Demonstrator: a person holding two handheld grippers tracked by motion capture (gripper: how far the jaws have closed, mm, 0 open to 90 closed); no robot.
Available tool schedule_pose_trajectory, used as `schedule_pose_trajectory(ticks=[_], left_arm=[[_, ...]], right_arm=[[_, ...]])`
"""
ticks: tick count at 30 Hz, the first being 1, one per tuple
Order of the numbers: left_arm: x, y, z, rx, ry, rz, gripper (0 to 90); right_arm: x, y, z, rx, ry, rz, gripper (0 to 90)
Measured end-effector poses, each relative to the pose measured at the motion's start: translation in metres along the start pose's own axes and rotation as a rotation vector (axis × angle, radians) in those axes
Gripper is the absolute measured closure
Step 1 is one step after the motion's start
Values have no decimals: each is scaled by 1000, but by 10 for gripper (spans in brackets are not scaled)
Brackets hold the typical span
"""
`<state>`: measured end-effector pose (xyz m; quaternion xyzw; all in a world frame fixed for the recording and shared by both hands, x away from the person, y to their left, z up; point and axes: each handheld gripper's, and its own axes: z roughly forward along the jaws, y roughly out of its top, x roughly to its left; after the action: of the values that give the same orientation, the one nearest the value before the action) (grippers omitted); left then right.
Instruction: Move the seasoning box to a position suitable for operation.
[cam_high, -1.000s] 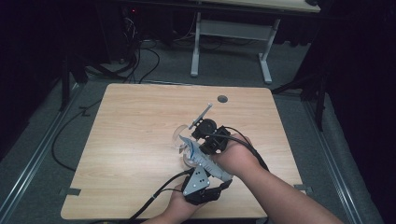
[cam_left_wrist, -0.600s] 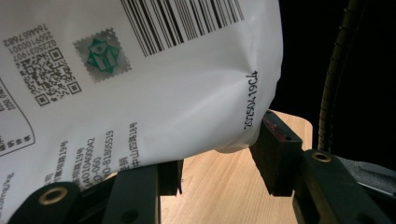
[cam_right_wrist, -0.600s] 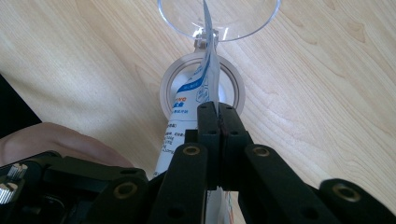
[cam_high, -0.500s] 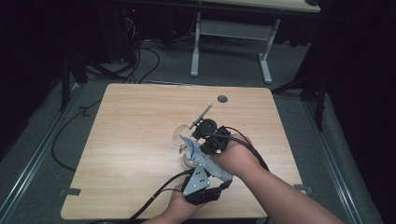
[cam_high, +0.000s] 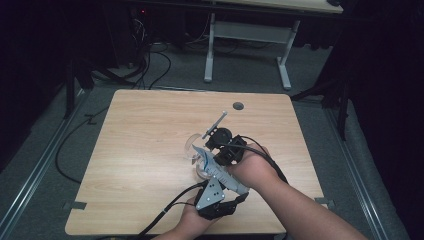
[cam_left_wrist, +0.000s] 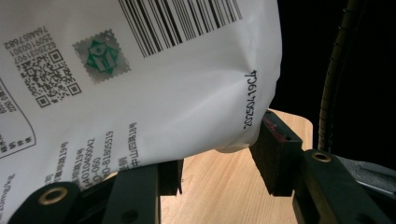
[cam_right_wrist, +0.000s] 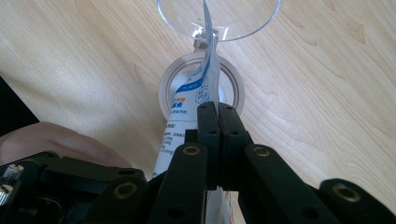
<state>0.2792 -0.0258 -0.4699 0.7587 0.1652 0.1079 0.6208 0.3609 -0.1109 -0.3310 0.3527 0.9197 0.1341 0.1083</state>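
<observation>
High view, and nothing has shifted: left gripper (cam_high: 212, 172) fingers sit half-open around the white printed plastic pouch (cam_left_wrist: 154, 79), right gripper (cam_right_wrist: 218, 114) fingers pinch its top edge, over the clear round container (cam_right_wrist: 219, 18) mid-desk (cam_high: 150, 150). Tear seems pending.

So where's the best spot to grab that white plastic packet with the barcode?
Grip the white plastic packet with blue print by its flat sealed top edge, pinching across the thin faces. That edge is narrow and firm, and the right hand-held gripper is shut on it that way, coming from above. The puffy lower body bulges between the left hand-held gripper's jaws, so it probably wants a wider, gentler hold.
</observation>
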Motion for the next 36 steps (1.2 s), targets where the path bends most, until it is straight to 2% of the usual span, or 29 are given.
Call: schedule_pose_trajectory(ticks=[14, 21, 36], left_arm=[[0, -1, -1, -2, -5, 3, 573], [-1, -3, -4, -2, -10, 22, 574], [0, -5, -6, -2, -10, 34, 575]], right_arm=[[0, -1, -1, 1, -6, -5, 900], [1, -2, -2, 0, 2, 2, 900], [2, -3, -3, -8, 7, 1, 900]])
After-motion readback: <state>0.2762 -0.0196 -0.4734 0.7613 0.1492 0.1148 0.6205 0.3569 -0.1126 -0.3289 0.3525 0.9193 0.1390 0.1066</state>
